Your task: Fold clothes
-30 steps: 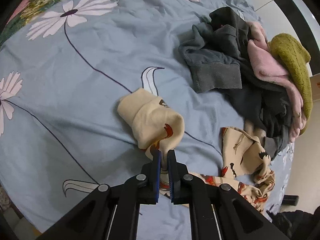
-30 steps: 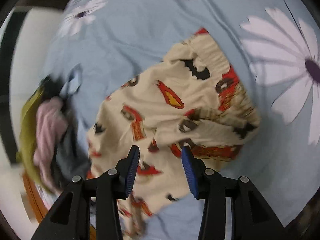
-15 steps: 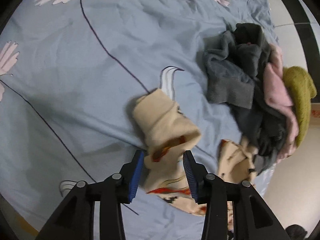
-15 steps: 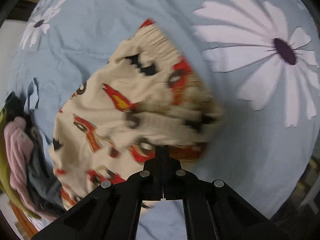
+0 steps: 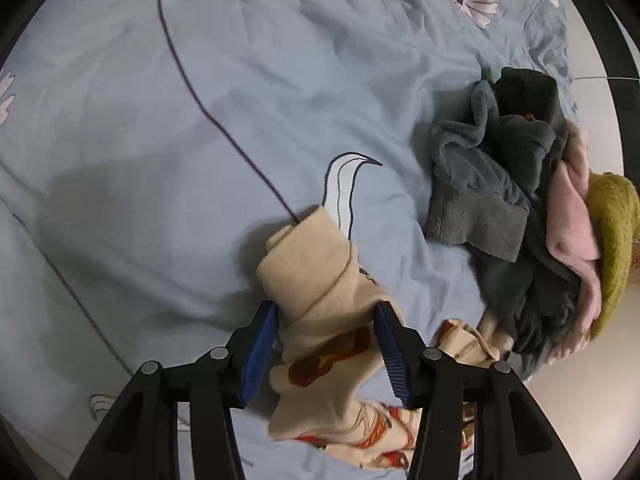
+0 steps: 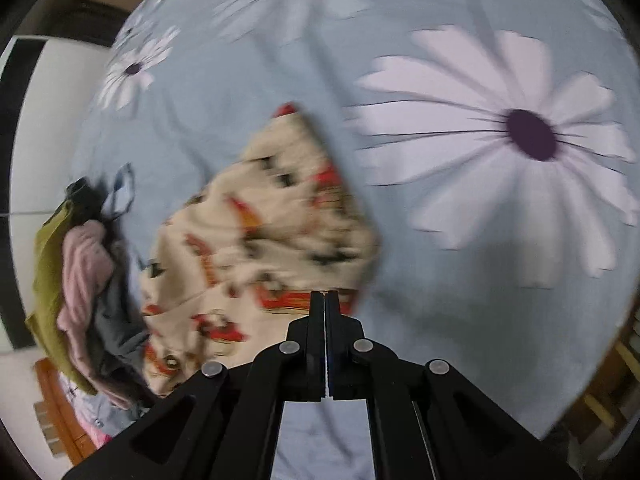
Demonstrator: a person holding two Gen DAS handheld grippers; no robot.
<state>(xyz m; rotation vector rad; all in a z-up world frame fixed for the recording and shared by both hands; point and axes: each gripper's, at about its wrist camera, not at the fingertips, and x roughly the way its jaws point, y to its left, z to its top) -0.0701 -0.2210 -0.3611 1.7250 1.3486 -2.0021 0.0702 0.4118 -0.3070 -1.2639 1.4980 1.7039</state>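
Lying between left gripper (image 5: 324, 354) fingers: garment (image 5: 320, 320)

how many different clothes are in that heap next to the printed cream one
4 that show: a grey fleece piece nearest the cream garment, a darker grey one under it, a pink one, and an olive knit outermost. More may be buried.

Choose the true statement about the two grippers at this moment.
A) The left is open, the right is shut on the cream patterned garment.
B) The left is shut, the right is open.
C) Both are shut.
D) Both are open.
A: the left gripper has its jaws spread around the cream patterned garment, while the right gripper pinches its edge.
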